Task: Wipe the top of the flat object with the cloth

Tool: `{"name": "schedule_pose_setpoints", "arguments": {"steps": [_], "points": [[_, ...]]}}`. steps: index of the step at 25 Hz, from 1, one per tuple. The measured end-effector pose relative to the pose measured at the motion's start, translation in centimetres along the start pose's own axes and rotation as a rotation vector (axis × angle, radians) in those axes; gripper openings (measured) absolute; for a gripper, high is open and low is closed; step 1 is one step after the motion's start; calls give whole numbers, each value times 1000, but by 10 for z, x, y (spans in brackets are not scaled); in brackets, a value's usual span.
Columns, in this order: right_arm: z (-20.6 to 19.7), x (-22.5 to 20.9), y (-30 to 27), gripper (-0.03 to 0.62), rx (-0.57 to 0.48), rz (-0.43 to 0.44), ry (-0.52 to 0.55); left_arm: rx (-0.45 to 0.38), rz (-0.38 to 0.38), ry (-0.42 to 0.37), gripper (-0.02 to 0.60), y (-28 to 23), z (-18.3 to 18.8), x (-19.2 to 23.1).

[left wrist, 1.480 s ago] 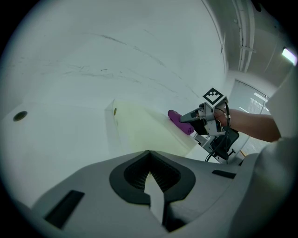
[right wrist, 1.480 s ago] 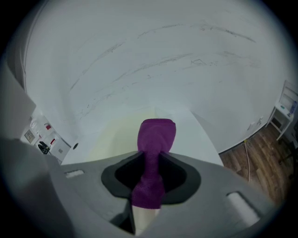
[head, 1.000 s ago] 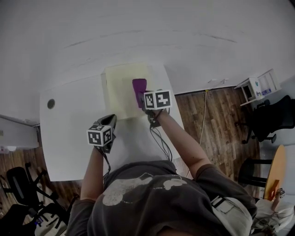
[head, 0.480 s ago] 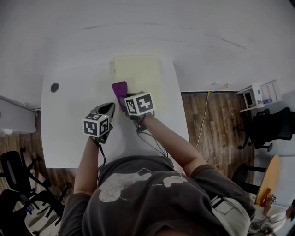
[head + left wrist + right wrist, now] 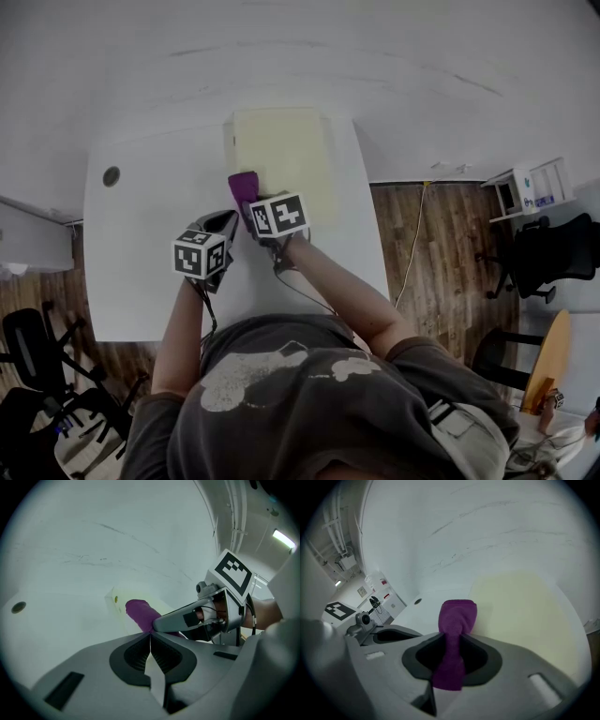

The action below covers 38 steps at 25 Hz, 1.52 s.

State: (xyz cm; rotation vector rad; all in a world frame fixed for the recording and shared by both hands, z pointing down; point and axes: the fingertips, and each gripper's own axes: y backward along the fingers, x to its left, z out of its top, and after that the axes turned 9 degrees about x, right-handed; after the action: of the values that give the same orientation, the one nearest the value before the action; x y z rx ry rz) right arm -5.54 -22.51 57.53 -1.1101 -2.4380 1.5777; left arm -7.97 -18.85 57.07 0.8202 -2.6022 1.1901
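My R tongs (image 5: 452, 641) are clamped on the purple cloth (image 5: 458, 616) by the near left edge of the yellow board (image 5: 525, 616), so the board's long way runs ahead & right, w/ my L tongs (image 5: 150, 641) closed on nothing, just left.

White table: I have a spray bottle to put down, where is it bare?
Bare: the left part of the white table, from the grommet hole down to the near corner, left of the left gripper; also a narrow strip right of the pale yellow board. Crowded: the board's near left corner, where the right gripper holds the purple cloth.
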Motion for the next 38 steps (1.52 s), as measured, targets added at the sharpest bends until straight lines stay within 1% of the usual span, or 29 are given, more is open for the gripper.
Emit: {"name": "schedule_pose_setpoints", "arguments": {"steps": [7, 15, 20, 27, 30, 38], "points": [[-3, -21, 11, 98, -14, -8, -43, 24, -10, -22, 2, -9, 0, -10], [-11, -62, 30, 98, -45, -35, -110, 62, -4, -26, 2, -21, -3, -13], [-18, -93, 45, 98, -64, -67, -155, 71, -5, -31, 2, -27, -1, -18], [-30, -135, 67, 100, -87, -128, -190, 90, -11, -20, 2, -32, -7, -17], [-33, -148, 75, 100, -85, -149, -191, 83, -15, -12, 2, -32, -6, -18], [-45, -178, 93, 100, -108, -207, -258, 80, -32, -14, 2, -32, -8, -20]]}}
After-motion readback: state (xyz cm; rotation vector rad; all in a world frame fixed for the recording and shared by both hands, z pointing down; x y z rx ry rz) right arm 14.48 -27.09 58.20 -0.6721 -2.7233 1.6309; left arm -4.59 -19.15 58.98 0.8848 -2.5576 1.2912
